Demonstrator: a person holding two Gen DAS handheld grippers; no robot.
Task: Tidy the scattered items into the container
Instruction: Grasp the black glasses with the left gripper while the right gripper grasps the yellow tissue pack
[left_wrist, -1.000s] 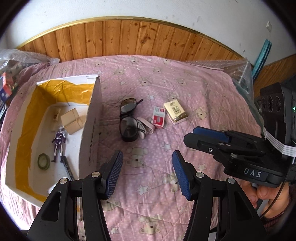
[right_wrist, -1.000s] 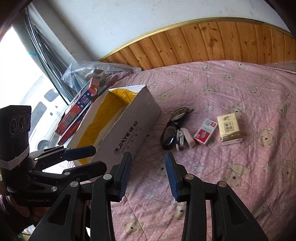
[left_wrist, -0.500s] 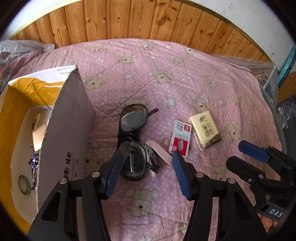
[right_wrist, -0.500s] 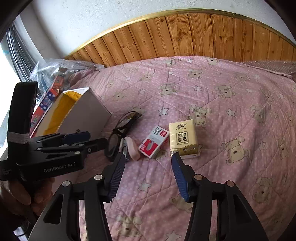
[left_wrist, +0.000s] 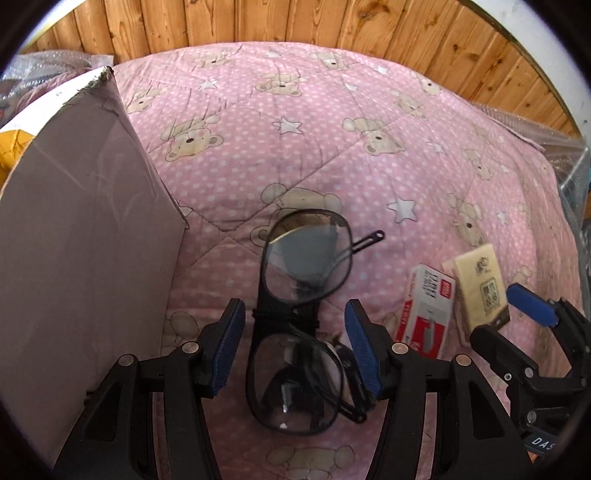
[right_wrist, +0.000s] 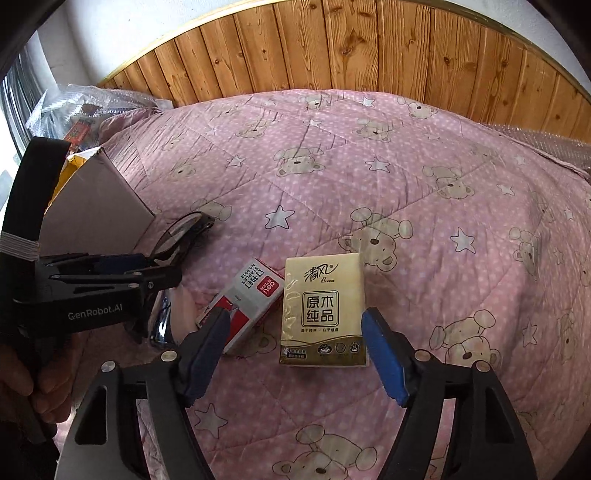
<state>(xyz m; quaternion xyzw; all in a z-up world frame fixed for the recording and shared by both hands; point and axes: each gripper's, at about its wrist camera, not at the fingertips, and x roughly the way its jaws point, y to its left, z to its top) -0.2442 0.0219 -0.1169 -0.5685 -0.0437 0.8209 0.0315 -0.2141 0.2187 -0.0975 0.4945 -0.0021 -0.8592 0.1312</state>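
A: Tongs first. The left gripper (left_wrist: 293, 345) stands released, its blue pads (left_wrist: 229, 345) either side of the glasses (left_wrist: 300, 317), straddling the bridge where the two lenses meet; neither pad appears to touch the frame. The right gripper (right_wrist: 295, 350) is likewise spread, with the tissue pack (right_wrist: 323, 308) lying between its fingers (right_wrist: 384, 360).

B: So both are poised over a target. What does a good close look like on the left?

A: The frame is thin and looks slippery, and one temple arm (left_wrist: 365, 238) sticks out to the side. Closing squarely on the bridge, low against the quilt (left_wrist: 332, 155), probably gives the surest hold; pinching a lens edge risks the glasses pivoting or sliding out.

B: Anything crowding that grasp?

A: A small pinkish object with a dark clip lies partly under the lower lens; what it is cannot be told. It could get caught in the pinch.

B: And the right side?

A: The staple box (right_wrist: 245, 302) lies just beside the tissue pack, and the left pad sits over its near end. That pad likely needs to slip between the two, or both get pushed together.

B: Where does everything go?

A: The cardboard box (left_wrist: 79, 229) stands just left of the glasses, its tall wall near, so a lift has to clear that edge.
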